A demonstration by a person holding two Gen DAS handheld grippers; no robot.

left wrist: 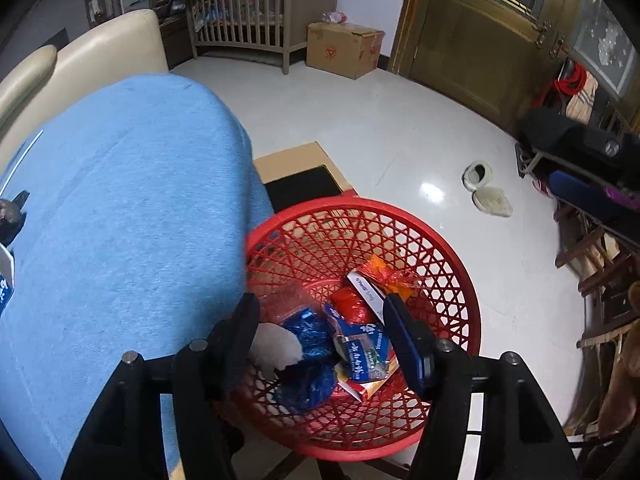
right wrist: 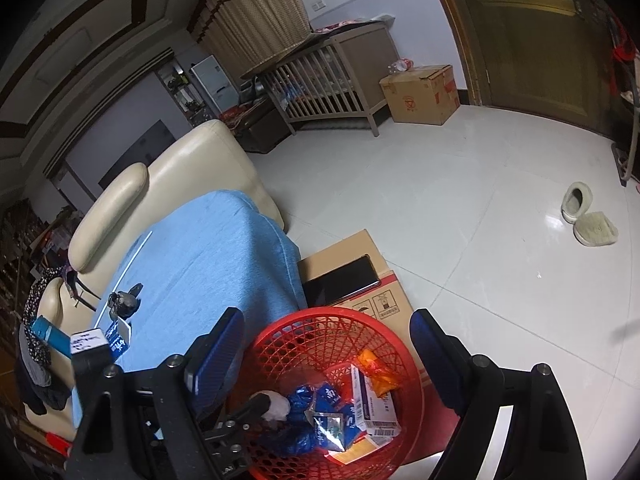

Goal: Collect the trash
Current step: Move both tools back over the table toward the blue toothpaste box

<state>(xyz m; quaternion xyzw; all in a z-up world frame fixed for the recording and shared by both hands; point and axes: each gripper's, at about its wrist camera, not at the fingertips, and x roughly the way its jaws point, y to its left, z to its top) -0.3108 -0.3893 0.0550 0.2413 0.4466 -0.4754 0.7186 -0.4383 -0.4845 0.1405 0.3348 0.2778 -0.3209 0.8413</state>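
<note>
A red mesh basket [left wrist: 452, 264] [right wrist: 396, 344] stands beside the blue-covered sofa seat [left wrist: 120, 208] [right wrist: 208, 256]. It holds several wrappers: blue foil [left wrist: 308, 332], an orange packet [left wrist: 380, 272], a small box [right wrist: 372, 404] and a white crumpled tissue [left wrist: 276, 346] [right wrist: 278, 404]. My left gripper [left wrist: 320, 312] is open right above the basket, the tissue lying by its left finger. My right gripper [right wrist: 328, 328] is open and empty, higher above the basket. A dark crumpled piece [right wrist: 124, 302] and a small blue-white packet [right wrist: 118, 336] lie on the blue cover.
A cardboard box with a black phone [right wrist: 340, 280] on it sits behind the basket. White slippers [right wrist: 588, 220] lie on the tiled floor. A crib [right wrist: 328, 84], a carton [right wrist: 424, 94] and a wooden door stand at the back. A shoe rack [left wrist: 592, 184] is at right.
</note>
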